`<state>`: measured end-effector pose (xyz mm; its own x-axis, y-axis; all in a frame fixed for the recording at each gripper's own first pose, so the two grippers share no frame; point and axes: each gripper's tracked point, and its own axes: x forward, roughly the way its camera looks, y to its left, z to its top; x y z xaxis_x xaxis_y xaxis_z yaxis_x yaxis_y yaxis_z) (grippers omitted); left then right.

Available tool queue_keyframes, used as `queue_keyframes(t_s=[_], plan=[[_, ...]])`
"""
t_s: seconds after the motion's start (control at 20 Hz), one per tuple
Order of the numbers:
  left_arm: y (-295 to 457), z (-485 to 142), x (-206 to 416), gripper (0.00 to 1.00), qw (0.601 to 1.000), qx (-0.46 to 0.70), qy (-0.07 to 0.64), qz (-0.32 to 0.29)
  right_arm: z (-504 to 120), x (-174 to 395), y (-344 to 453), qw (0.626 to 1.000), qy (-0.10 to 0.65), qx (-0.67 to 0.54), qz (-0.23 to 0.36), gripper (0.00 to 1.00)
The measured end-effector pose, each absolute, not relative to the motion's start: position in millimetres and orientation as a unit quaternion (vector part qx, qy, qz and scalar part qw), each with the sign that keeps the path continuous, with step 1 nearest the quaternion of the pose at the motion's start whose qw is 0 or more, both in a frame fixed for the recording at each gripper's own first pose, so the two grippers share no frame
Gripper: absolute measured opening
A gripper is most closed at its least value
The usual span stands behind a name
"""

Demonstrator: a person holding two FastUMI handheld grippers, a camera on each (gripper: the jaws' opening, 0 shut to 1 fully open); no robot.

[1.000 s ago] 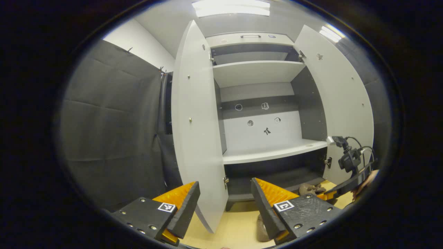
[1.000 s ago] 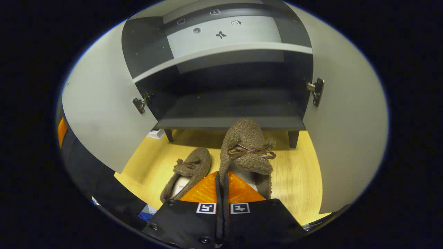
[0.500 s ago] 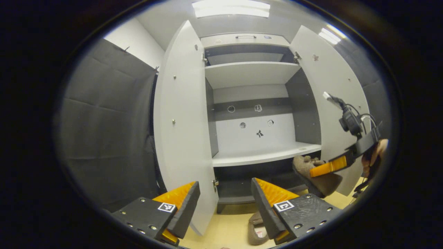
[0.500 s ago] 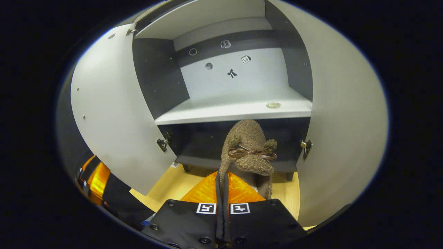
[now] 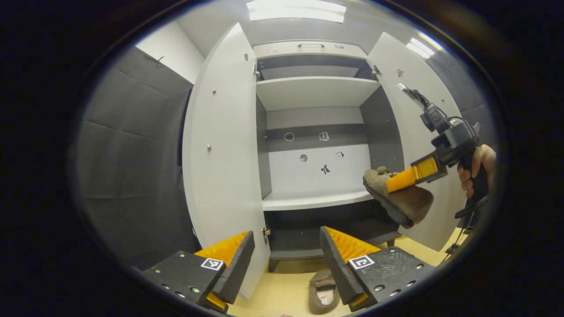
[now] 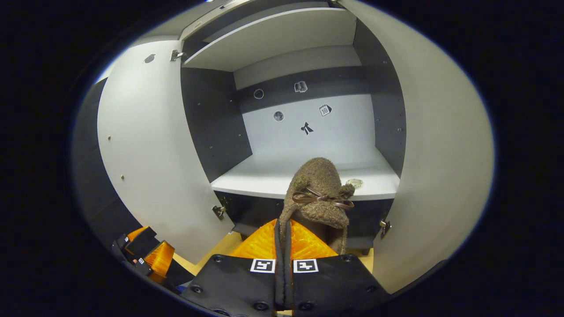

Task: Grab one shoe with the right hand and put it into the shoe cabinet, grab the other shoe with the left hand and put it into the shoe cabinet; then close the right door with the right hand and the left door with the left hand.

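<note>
Left gripper view, going left to right: the booth's dark cloth wall (image 5: 132,167), then the left door (image 5: 220,167) of the shoe cabinet (image 5: 315,90) swung wide open, w/ the left gripper (image 5: 286,259) down at the bottom, fingers spread well apart and nothing between them. Between those fingers, lower down, the other shoe (image 5: 323,291) sits on the yellow wood floor (image 5: 282,295) just in front of the cabinet base. Middle shelf (image 5: 315,200) is bare white w/ a few small stickers on the back panel. Further right, the right gripper (image 5: 403,180) is up in the air, held by a hand (image 5: 478,169), w/ the brown fuzzy shoe (image 5: 398,200) hanging off it, toe toward the shelf, about level w/ its front edge. Right door (image 5: 423,132) behind it, also open. In the right gripper view, fingers are pinched tight together on the heel rim of that shoe (image 6: 319,198), bow on top visible, toe just at the shelf (image 6: 304,178) edge, not resting on it afaict.
</note>
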<state>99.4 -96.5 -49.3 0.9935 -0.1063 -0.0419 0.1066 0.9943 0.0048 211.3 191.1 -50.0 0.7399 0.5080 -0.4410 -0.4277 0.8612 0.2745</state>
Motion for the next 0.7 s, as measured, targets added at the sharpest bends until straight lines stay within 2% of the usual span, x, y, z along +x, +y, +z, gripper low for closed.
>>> queue_keyframes(t_s=[0.35,0.7], plan=[[-102.0,-58.9,101.1,0.87,0.997,-0.009,0.029,-0.068,-25.2,283.4,195.3,0.948,0.220,0.047,0.225,0.01],[-106.0,-72.9,98.3,0.87,0.996,-0.023,0.049,-0.077,-27.6,359.9,195.0,0.959,0.214,0.014,0.185,0.01]])
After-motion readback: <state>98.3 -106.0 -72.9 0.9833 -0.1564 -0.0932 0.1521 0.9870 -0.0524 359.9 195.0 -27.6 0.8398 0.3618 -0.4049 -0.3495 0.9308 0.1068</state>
